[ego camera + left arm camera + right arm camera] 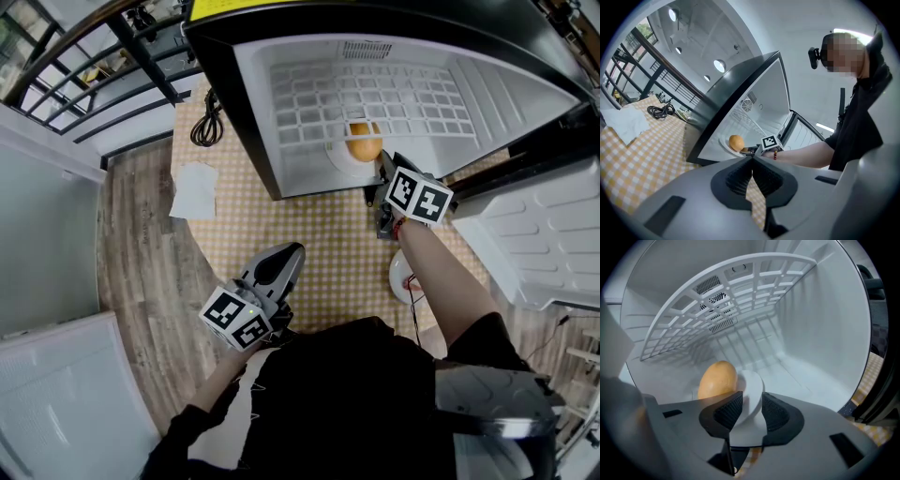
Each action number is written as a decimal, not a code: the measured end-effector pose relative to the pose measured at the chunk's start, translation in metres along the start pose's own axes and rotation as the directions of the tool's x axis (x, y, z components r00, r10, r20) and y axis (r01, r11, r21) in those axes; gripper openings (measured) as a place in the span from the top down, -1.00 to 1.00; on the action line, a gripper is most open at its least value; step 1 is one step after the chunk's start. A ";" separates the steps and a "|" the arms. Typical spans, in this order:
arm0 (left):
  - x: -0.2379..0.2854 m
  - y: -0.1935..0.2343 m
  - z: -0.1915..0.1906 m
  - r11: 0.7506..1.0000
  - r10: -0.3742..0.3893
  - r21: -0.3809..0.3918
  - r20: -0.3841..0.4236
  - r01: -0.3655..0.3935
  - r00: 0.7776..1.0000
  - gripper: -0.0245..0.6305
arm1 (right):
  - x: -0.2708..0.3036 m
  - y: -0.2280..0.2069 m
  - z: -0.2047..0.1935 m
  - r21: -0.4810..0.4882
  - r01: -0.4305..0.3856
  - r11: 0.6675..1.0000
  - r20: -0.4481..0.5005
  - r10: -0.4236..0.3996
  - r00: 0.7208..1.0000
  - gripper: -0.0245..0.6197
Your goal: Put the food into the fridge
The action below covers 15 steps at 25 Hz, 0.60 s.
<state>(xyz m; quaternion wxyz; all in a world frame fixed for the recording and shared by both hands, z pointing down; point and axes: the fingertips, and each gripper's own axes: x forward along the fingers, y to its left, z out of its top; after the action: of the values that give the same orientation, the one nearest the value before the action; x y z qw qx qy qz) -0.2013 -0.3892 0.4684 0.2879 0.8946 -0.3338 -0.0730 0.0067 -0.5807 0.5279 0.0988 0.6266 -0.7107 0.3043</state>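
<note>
- The white plate (757, 380), carrying a golden-brown bread roll (717, 380), rests on the floor of the mini fridge (811, 333), at the centre of the right gripper view.
- The right gripper (751, 401) has its jaws apart on either side of the plate's near rim, not clamping it.
- The plate looks stiff, smooth and breakable. It is best held at the rim and kept level, as the light roll could roll off.
- The left gripper (752, 161), lower centre of its own view, has its jaws together and is empty.
</note>
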 end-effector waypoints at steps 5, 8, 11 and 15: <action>-0.001 0.001 0.000 1.000 0.005 -0.005 0.002 -0.005 1.000 0.88 | 0.001 -0.001 0.000 -0.033 0.001 0.999 -0.008 -0.001 1.000 0.55; 0.000 0.002 -0.001 1.000 0.008 -0.006 0.000 -0.008 1.000 0.88 | 0.001 -0.001 0.000 -0.033 0.000 0.999 -0.006 0.000 1.000 0.55; 0.001 0.002 -0.001 1.000 0.006 -0.006 -0.001 -0.006 1.000 0.89 | 0.002 -0.001 0.000 -0.040 -0.002 0.999 -0.002 0.002 1.000 0.55; 0.002 0.003 -0.001 1.000 0.006 -0.009 0.001 -0.006 1.000 0.88 | 0.001 0.000 0.001 -0.078 -0.001 0.997 0.002 0.001 1.000 0.55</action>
<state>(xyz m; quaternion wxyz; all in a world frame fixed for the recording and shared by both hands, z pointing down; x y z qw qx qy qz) -0.2013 -0.3918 0.4708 0.2919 0.8923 -0.3363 -0.0741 0.0069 -0.5818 0.5280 0.1223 0.6221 -0.7226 0.2755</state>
